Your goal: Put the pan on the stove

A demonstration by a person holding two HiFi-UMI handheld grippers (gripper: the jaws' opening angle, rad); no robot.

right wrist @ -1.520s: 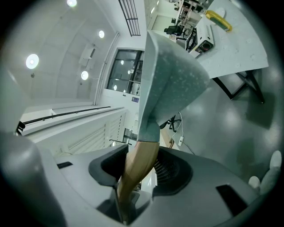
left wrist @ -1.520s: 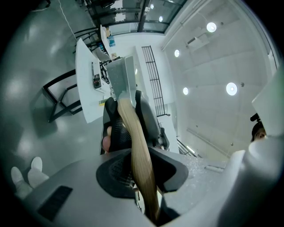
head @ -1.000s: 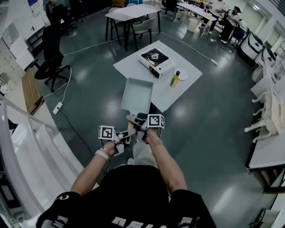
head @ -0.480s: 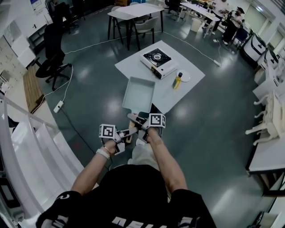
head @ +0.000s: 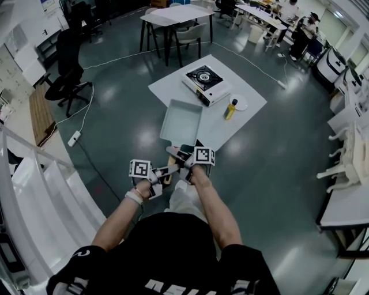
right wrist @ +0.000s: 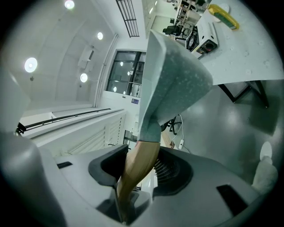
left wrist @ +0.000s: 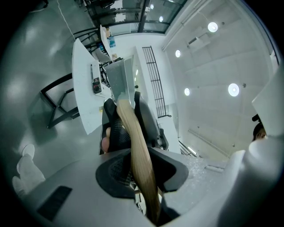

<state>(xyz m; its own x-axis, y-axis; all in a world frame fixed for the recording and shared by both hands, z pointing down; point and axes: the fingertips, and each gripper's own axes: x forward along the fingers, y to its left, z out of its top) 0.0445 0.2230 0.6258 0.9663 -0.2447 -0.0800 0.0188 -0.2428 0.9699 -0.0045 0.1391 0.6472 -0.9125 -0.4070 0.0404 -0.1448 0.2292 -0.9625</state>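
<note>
A pale grey rectangular pan [head: 180,121] with a wooden handle [head: 169,170] is carried level above the floor, just short of the white table [head: 170,86]. My left gripper [head: 165,171] is shut on the handle's near end, my right gripper [head: 176,155] on it closer to the pan. The portable gas stove [head: 206,79] sits on the table beyond the pan. In the left gripper view the handle [left wrist: 135,146] runs between my left gripper's [left wrist: 141,170] pads to the pan [left wrist: 119,80]. In the right gripper view my right gripper [right wrist: 140,170] clamps the handle [right wrist: 137,168] below the pan [right wrist: 173,84].
A yellow bottle [head: 230,109] and a white plate [head: 238,103] stand on the table right of the stove. A black office chair [head: 66,69] and a power strip [head: 74,138] are on the floor to the left. More tables [head: 173,14] stand behind.
The person has stepped toward the table; both grippers and the pan have moved forward with them, so the pan's far edge lies nearer the table. Both grips are unchanged.
</note>
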